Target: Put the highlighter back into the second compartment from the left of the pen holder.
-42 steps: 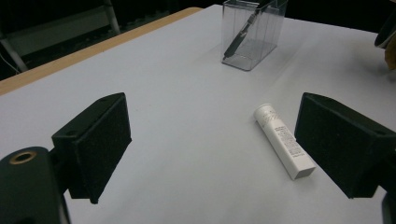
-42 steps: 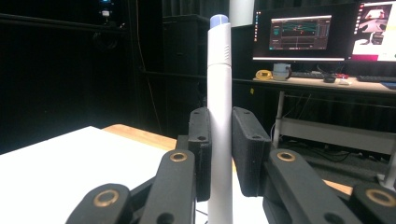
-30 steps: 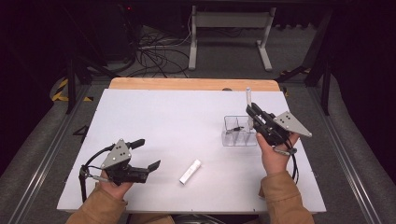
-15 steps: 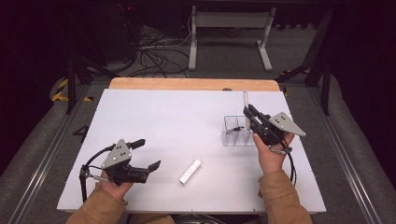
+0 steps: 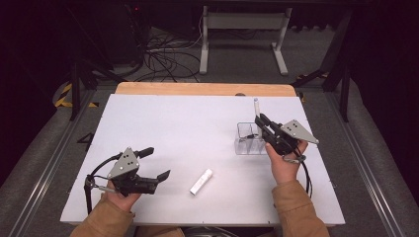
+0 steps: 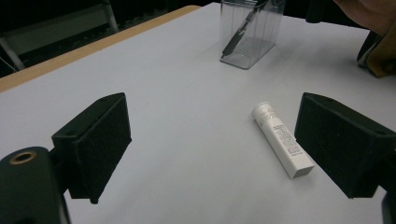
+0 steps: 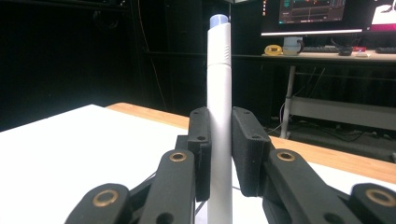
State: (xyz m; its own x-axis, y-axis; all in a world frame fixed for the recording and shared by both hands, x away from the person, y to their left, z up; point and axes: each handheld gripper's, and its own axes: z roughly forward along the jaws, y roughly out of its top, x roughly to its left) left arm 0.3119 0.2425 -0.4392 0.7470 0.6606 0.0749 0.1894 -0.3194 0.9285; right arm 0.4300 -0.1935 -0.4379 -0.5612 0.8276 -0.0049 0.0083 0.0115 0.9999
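My right gripper is shut on a white pen with a pale blue tip and holds it upright just above the far right corner of a clear plastic container. In the right gripper view the pen rises straight between the two black pads. A dark pen leans inside the container. My left gripper rests open near the table's front left. A white tube lies flat to its right, and in the left gripper view the tube lies just inside the right pad.
The white table top has a wooden strip along its far edge. Cables and a desk frame stand on the floor beyond. Metal rails run along both sides of the table.
The right gripper with the white pen has shifted a little to the left, toward the container. The left gripper has kept still.
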